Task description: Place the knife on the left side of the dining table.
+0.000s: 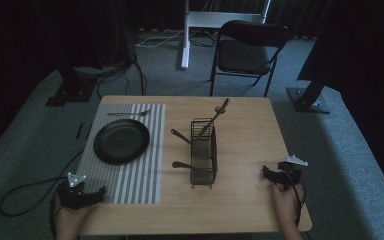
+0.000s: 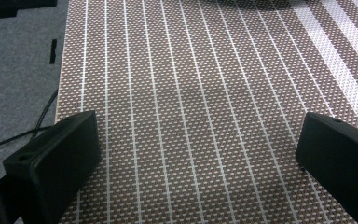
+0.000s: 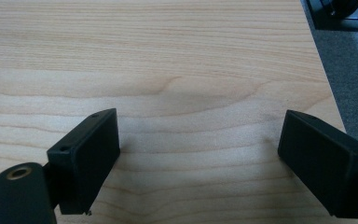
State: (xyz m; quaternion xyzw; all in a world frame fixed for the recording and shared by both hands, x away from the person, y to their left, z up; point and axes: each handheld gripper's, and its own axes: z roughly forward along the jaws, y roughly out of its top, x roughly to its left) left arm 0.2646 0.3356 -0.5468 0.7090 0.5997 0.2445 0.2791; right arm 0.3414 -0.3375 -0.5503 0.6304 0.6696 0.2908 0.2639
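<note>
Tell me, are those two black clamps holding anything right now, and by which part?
Nothing is held. The left gripper stands open over the striped placemat, and the right gripper stands open over the bare wooden table.

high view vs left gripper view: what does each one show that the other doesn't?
High view alone: the black plate, a fork beyond it, the wire caddy with utensils, the folding chair, the right gripper and bare wooden table.

Left gripper view alone: the placemat's woven dotted texture close up, seen between two wide-open jaws with nothing between them.

Both: the striped placemat, the left gripper, grey carpet.
</note>
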